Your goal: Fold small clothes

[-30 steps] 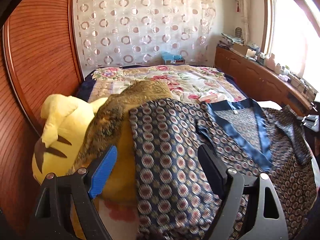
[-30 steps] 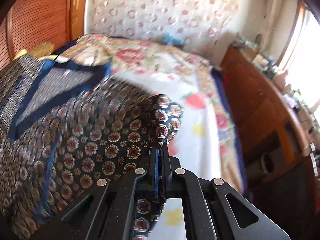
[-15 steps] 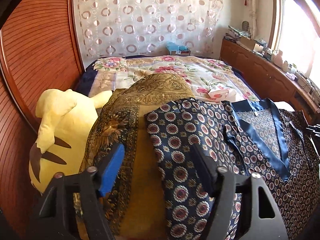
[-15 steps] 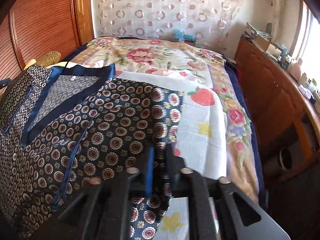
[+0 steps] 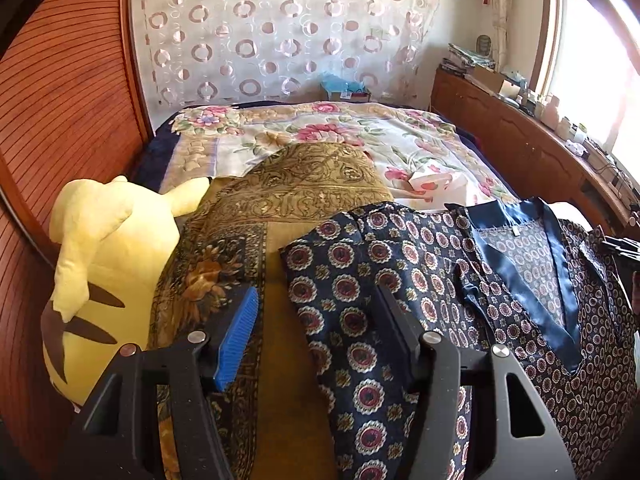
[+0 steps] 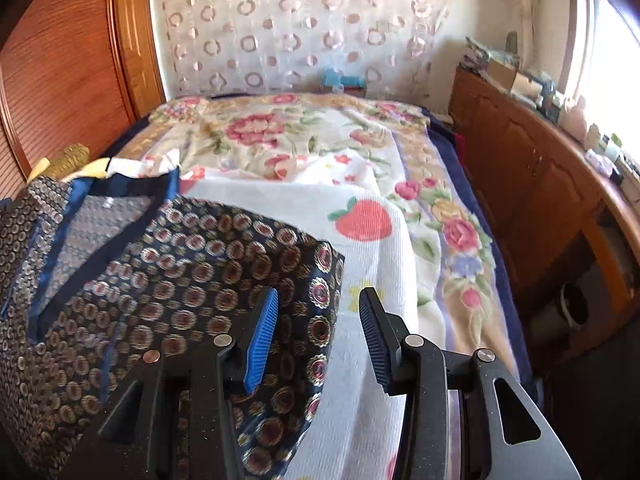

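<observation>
- Patterned garment (image 5: 420, 280): dark navy with medallion print and plain blue neckline trim, spread flat on the bed (image 5: 320, 132), neckline toward the foot end. Its left sleeve (image 5: 348, 320) lies over the gold cushion (image 5: 288, 196); its right sleeve (image 6: 304, 320) lies on the white strawberry towel (image 6: 368, 220).
- Left gripper (image 5: 316, 336): jaws apart and have just been closing. The left sleeve's edge lies between the fingers; the blue pad (image 5: 236, 340) stands clear of the cloth over the cushion. Whether the other finger touches the fabric cannot be told.
- Right gripper (image 6: 316, 336): jaws apart, having just been opening. The right sleeve's outer edge lies between the pads, pressed by neither.
- Yellow plush toy (image 5: 100, 264): beside the cushion, on the side away from the garment, against the wooden headboard (image 5: 60, 120).
- Circle-patterned curtain (image 5: 280, 32): on the wall past the foot of the bed.
- Wooden cabinet (image 6: 540, 184): runs along the bed's far side from the headboard, under the window, its top cluttered with small items.
</observation>
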